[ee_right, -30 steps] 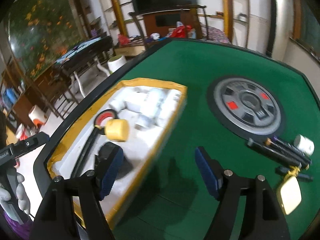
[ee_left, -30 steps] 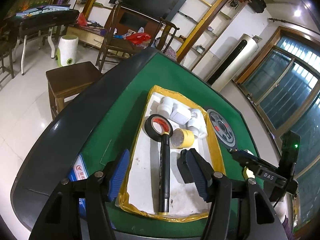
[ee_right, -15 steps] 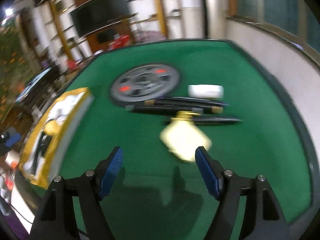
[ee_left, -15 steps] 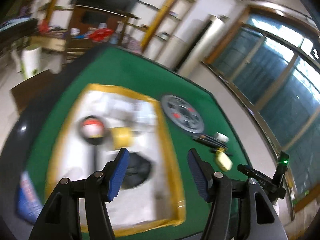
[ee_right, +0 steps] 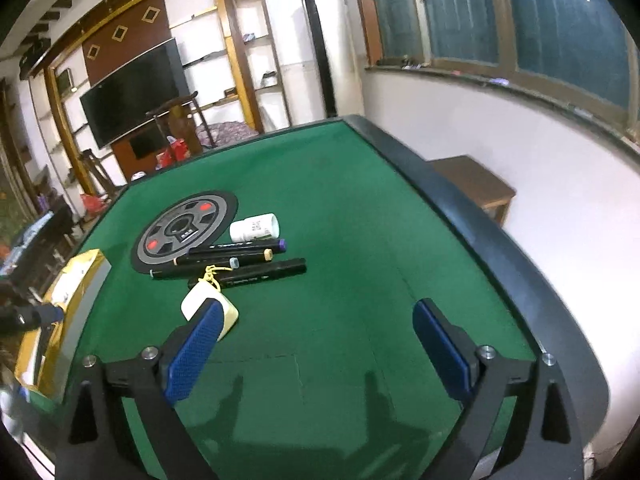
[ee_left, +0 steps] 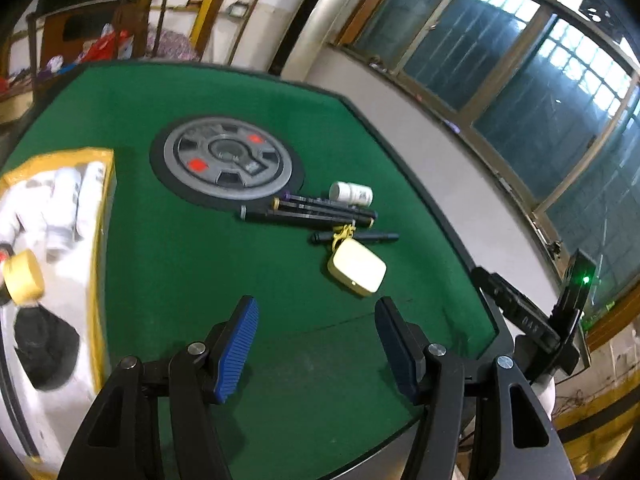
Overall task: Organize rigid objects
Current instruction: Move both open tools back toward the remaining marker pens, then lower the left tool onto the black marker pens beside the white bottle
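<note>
On the green table lie several black markers (ee_left: 312,212) (ee_right: 240,264), a white pill bottle (ee_left: 351,193) (ee_right: 255,228) and a pale yellow case with a yellow cord (ee_left: 357,267) (ee_right: 200,300). A yellow-rimmed white tray (ee_left: 98,240) (ee_right: 80,276) at the left holds a yellow tape roll (ee_left: 23,282), white bottles and a black object. My left gripper (ee_left: 316,344) is open and empty, short of the yellow case. My right gripper (ee_right: 320,344) is open and empty; its left finger overlaps the case in the right wrist view.
A round grey and black disc (ee_left: 228,160) (ee_right: 184,232) is set in the table's middle. The table's dark raised rim (ee_right: 460,208) runs along the right. A wooden stool (ee_right: 476,184) stands beyond it by the wall. The right gripper's body (ee_left: 536,320) shows at the table's right edge.
Both grippers have swung right, away from the tray toward the markers, bottle and yellow case. Both stay open and empty.
</note>
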A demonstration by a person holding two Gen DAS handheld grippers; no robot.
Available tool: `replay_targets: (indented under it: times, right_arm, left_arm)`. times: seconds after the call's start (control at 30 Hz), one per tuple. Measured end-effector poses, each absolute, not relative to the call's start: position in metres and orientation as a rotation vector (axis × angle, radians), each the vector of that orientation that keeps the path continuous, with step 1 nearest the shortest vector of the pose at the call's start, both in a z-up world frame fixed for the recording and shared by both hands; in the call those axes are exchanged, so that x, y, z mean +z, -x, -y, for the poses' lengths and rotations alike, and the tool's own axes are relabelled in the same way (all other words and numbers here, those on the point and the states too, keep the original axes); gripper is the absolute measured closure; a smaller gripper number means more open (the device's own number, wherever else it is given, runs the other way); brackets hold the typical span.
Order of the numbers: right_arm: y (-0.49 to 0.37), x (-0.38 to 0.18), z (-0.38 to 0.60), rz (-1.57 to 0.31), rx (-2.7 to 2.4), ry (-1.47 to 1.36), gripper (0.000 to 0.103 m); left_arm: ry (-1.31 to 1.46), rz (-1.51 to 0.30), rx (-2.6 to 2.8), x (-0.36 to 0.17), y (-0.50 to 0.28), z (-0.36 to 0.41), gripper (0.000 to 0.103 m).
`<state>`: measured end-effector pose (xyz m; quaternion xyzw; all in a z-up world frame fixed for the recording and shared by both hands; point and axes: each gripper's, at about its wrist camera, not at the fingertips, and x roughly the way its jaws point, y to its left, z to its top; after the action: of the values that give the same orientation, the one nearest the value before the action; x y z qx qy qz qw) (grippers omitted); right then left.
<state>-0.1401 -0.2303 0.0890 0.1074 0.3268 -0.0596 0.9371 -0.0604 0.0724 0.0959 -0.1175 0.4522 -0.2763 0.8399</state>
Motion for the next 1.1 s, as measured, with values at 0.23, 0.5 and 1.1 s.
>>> replay_targets:
  times: [0.23, 0.5, 1.1]
  right_arm:
    - [0.096, 0.097, 0.241, -0.631, 0.002, -0.293, 0.008]
    - [0.045, 0.093, 0.272, -0.599, -0.006, -0.399, 0.008]
    - [0.019, 0.053, 0.287, -0.665, -0.051, -0.415, 0.008]
  left_arm:
    - [0.242, -0.995, -0.493, 0.089, 0.069, -0.069, 0.039]
    - [0.289, -1.074, -0.429, 0.069, 0.036, -0.067, 0.039]
    - [0.236, -1.122, -0.398, 0.055, -0.082, 0.005, 0.039]
